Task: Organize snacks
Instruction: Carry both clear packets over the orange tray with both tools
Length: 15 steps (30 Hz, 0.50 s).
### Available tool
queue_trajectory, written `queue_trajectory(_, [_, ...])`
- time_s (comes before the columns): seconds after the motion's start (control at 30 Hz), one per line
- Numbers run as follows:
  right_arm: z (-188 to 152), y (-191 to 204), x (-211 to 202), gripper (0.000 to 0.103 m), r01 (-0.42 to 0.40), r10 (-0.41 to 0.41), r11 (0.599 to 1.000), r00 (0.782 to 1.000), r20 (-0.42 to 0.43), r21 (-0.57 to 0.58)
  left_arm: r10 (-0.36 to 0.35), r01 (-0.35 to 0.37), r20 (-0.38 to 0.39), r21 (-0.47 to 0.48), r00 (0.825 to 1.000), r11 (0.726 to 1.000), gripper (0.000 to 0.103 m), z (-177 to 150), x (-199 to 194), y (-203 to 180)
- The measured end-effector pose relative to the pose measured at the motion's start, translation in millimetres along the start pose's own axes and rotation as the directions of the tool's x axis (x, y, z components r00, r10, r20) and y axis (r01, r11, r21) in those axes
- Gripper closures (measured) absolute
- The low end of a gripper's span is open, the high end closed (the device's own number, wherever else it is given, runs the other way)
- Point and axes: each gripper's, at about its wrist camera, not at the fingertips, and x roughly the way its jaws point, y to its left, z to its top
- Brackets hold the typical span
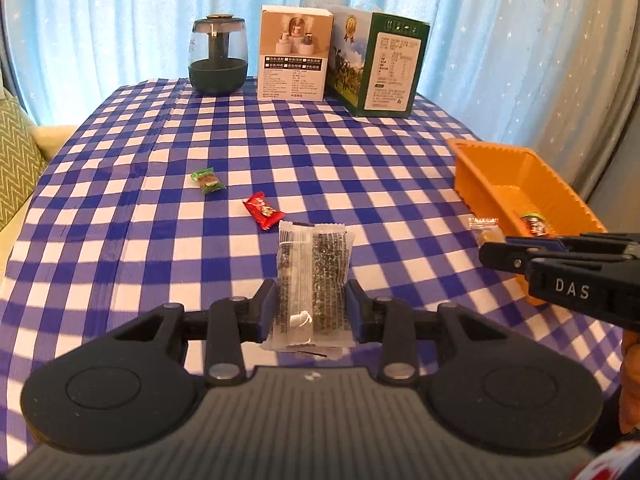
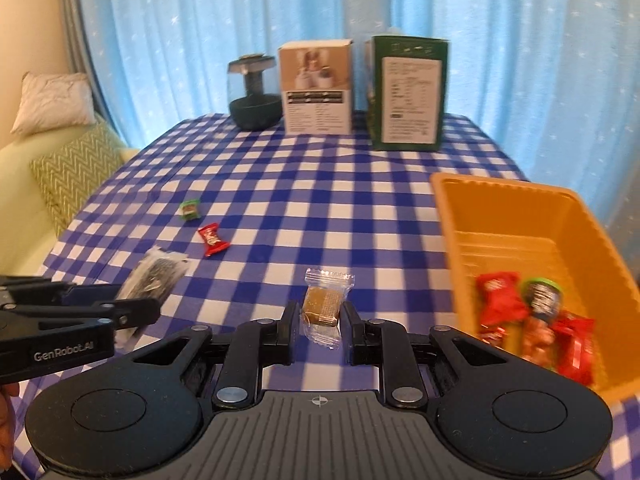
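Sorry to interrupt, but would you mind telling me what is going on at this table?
A person is sorting snacks into an orange tray with a handheld gripper in each hand. The left gripper is shut on a long clear-wrapped dark snack bar, and the right gripper is shut on a small clear-wrapped brown candy. Several red and green wrapped candies are already in the tray. A green candy and a red candy lie loose on the checked tablecloth.

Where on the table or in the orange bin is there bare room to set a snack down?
The far half of the orange bin is bare; its near end is crowded with wrapped sweets. The checked cloth lies open between the boxes at the back and the green candy and red candy.
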Motion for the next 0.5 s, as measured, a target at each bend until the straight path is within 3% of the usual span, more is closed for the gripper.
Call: queue_trajectory(0.5, [-17.4,-33.3,-69.3,0.081,0.023,-0.025,0.999,0.999,0.043,0.039,-0.029,0.029,0.000,0.007,1.000,1.000,0.070,-18.7,-47.7,-61.5])
